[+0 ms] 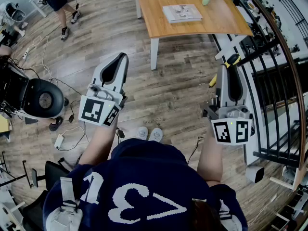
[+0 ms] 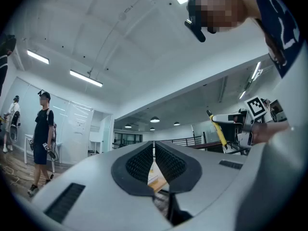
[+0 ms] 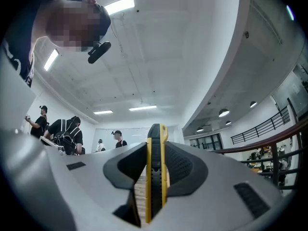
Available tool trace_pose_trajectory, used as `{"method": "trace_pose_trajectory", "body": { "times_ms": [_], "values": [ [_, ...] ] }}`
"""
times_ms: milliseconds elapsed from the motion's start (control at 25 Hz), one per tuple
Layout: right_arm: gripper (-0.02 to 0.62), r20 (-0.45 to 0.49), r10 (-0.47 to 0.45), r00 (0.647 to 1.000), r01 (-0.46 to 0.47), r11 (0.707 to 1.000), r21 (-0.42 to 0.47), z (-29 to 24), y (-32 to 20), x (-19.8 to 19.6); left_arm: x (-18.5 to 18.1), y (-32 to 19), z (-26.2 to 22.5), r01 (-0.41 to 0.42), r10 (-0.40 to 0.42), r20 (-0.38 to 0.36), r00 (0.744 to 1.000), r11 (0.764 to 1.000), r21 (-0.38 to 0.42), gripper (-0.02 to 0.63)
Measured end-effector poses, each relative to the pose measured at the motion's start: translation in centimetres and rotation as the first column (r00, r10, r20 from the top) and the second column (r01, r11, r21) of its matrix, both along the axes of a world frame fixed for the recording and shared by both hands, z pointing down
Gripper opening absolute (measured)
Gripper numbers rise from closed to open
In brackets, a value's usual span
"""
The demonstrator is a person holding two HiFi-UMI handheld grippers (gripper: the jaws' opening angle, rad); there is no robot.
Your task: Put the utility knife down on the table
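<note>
R gripper (image 3: 155,147) clamped on yellow/black utility knife (image 3: 153,186), held edge-up btwn pads, its end poking past them. L gripper (image 2: 154,152) jaws together, nothing btwn.

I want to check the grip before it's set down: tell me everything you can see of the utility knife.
The utility knife has a slim yellow body with a black ribbed strip down its middle, plastic by the look. It stands upright, clamped between the black textured jaws of the right gripper, with its rounded top above them and its lower end below. I can make out no blade. It is held in the air over the wooden floor, short of the table.
</note>
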State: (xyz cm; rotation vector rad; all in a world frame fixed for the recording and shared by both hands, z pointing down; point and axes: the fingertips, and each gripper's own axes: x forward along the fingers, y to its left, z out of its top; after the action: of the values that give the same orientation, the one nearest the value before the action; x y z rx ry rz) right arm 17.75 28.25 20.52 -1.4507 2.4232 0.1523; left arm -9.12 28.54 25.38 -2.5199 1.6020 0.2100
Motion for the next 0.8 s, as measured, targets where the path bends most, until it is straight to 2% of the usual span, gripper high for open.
{"method": "trace_pose_trajectory", "body": {
  "times_ms": [440, 800],
  "values": [
    [0.129, 0.020, -0.029, 0.999, 0.029, 1.000, 0.001, -0.1, -0.1, 1.6, 1.0, 0.0, 0.0, 0.031, -0.031, 0.011, 0.999, 0.999, 0.009, 0.026],
    [0.129, 0.034, -0.035, 0.999, 0.035, 0.999, -0.004, 0.5, -3.7, 2.0, 1.8, -3.6, 0.8, 0.021, -0.021, 0.006, 1.000, 1.000, 0.007, 0.025]
  ]
}}
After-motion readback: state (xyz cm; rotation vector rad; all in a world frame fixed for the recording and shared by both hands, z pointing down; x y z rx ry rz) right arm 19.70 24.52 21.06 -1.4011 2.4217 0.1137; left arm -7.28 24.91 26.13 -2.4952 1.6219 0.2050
